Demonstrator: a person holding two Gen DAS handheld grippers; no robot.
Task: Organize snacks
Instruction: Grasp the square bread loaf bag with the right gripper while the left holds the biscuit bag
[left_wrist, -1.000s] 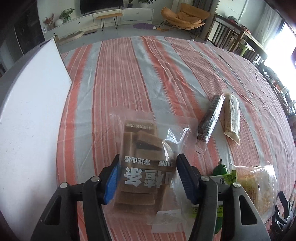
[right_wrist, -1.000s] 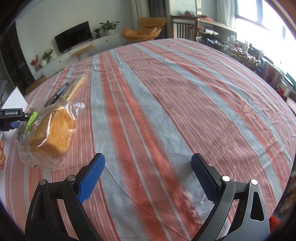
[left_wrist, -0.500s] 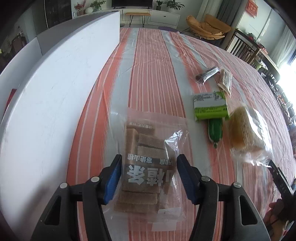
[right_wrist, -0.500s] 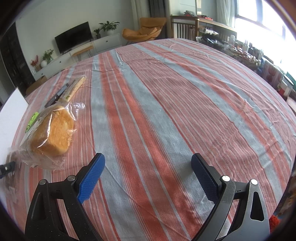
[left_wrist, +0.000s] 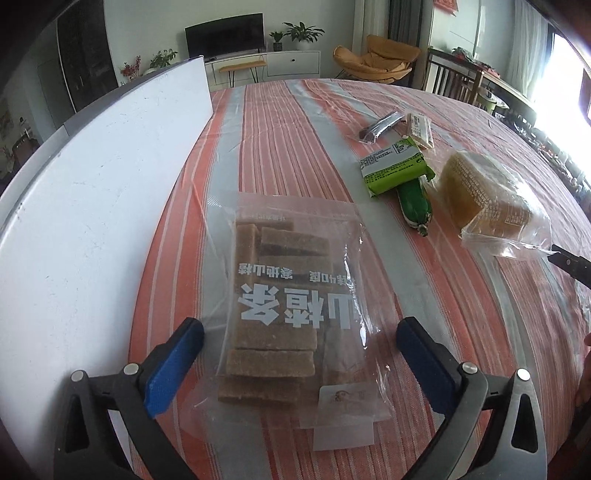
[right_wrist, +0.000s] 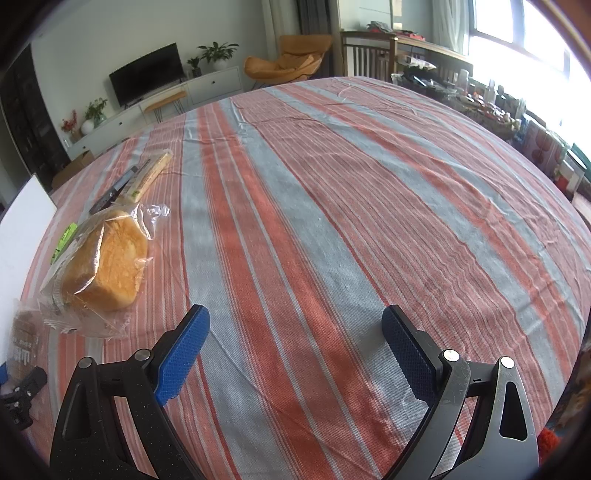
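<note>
Our left gripper (left_wrist: 299, 354) is hanging with its jaws spread wide, gripping nothing, one blue pad on each side of the bar bag (left_wrist: 291, 310). That clear bag of brown bars is lying flat on the striped cloth (left_wrist: 280, 147), its printed side up, just beside the white board (left_wrist: 92, 206) that is running along the left edge. Neither pad is touching the plastic as far as we are seeing.

Farther out to the right we are looking at the green pack (left_wrist: 395, 168), which is resting partly over a green tube (left_wrist: 413, 203). The bread bag (left_wrist: 487, 199) is sitting just right of those two. Beyond them a dark stick (left_wrist: 380, 127) and a pale stick (left_wrist: 419, 129) are lying side by side.

Our right gripper (right_wrist: 295, 343) is also hanging wide and empty above bare cloth (right_wrist: 332, 206). In its view the bread bag (right_wrist: 103, 266) is lying off to the left, well apart from the fingers, with the two sticks beyond it and the bar bag (right_wrist: 24, 339) at the far left edge.
</note>
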